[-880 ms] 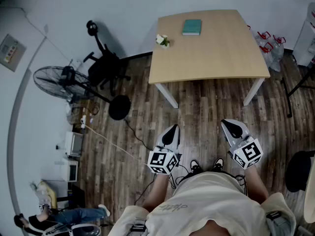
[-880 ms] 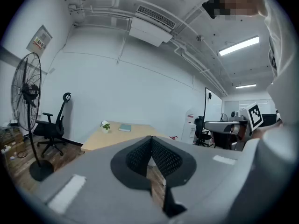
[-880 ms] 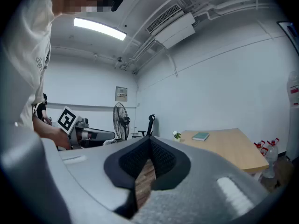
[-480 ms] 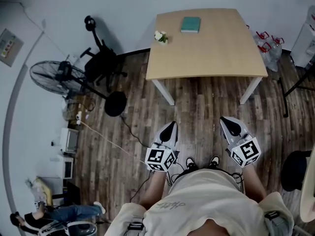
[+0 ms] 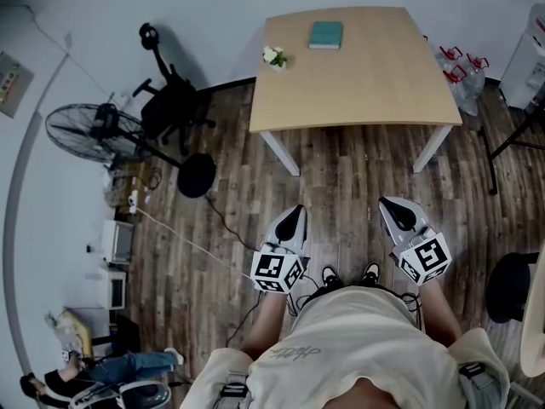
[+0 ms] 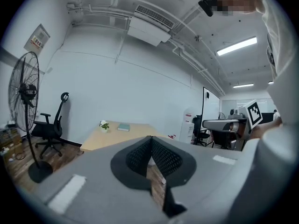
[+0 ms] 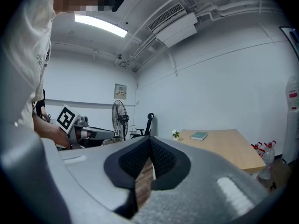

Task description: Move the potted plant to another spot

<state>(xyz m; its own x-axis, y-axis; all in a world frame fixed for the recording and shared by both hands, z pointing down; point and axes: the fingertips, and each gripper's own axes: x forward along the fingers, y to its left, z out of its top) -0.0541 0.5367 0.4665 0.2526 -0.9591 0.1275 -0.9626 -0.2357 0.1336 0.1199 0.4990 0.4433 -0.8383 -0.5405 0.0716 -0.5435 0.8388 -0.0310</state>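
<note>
A small potted plant (image 5: 273, 56) with white flowers stands near the far left corner of a light wooden table (image 5: 366, 92). It also shows in the left gripper view as the potted plant (image 6: 104, 126) and in the right gripper view as the potted plant (image 7: 175, 134). My left gripper (image 5: 294, 220) and right gripper (image 5: 393, 210) hang side by side over the floor, well short of the table. Both are shut with nothing between the jaws; the tips meet in the left gripper (image 6: 151, 139) and right gripper (image 7: 149, 140) views.
A teal book (image 5: 326, 34) lies on the table's far side. Left of the table are a black office chair (image 5: 169, 109) and a standing fan (image 5: 94, 133) with a round base. Cables run over the wood floor. Red-capped bottles (image 5: 460, 68) sit right of the table.
The view has shifted a little: the table and fan sit slightly higher and further left in the picture. Both grippers keep their pose, shut.
</note>
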